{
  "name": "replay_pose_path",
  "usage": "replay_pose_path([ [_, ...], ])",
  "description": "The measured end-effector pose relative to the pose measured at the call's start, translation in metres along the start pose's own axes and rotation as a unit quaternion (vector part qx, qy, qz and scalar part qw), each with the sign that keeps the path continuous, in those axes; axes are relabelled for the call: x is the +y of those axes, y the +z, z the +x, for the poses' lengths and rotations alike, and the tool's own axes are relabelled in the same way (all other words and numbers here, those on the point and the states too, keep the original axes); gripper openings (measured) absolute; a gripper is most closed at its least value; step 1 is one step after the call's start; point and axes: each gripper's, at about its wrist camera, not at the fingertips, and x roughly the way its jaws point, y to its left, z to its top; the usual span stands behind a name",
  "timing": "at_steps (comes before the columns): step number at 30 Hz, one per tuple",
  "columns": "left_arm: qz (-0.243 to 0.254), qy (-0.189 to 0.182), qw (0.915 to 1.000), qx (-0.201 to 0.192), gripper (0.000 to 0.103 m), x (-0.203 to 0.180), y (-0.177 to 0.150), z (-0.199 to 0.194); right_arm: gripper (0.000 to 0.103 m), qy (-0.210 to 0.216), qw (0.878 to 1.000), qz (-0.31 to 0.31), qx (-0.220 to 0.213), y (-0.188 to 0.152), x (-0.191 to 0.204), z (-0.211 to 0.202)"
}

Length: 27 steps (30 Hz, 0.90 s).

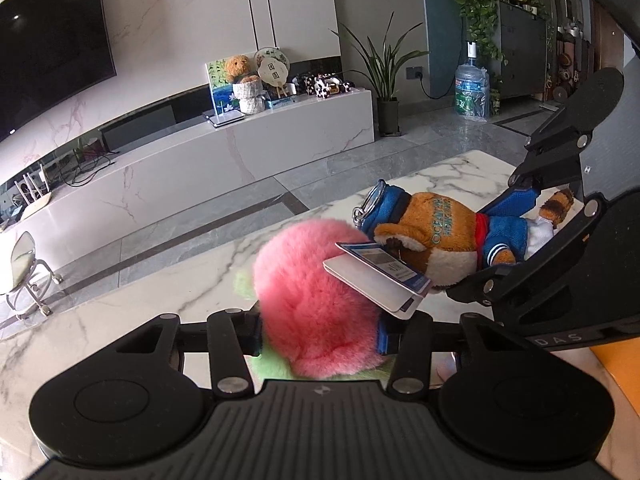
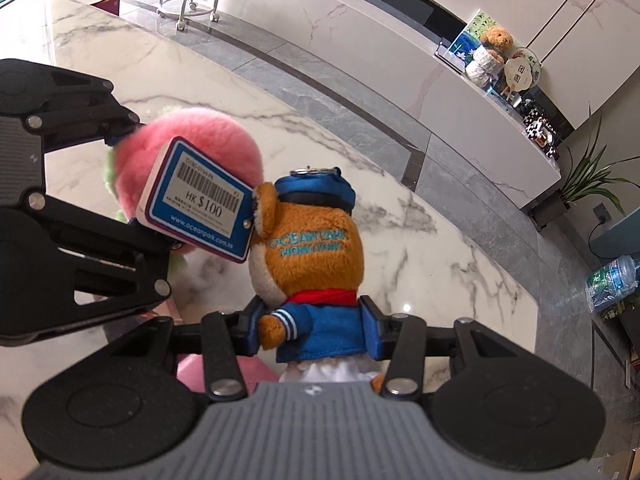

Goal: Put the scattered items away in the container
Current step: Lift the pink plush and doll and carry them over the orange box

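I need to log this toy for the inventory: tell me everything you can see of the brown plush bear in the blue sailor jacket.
The plush bear is brown and fuzzy, with a blue cap bearing a metal key ring, a red neckerchief, a blue white-striped jacket, and teal "Ocean Park Hong Kong" stitching across the back of its head. A blue-edged price tag hangs by its ear, touching the pink plush. The right gripper clamps its jacket from both sides, holding it above the marble table.

Marble wall, grey tiled floor, low white cabinet, wall-mounted television, potted plant
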Motion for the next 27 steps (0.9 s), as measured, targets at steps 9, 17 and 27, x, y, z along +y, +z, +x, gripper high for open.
replay_pose_path([
  [9,0.009,0.027,0.9994,-0.019,0.054,-0.019,0.004,-0.061,0.05,0.0,0.999,0.015,-0.033,-0.018,0.008,-0.062],
  [17,0.002,0.037,0.9988,-0.033,0.054,-0.042,0.002,-0.111,0.05,-0.001,0.997,0.042,-0.064,-0.048,0.015,-0.114],
  [27,-0.005,0.018,0.9974,-0.069,0.054,-0.085,0.001,-0.165,0.05,0.001,0.988,0.104,-0.112,-0.101,0.012,-0.177],
])
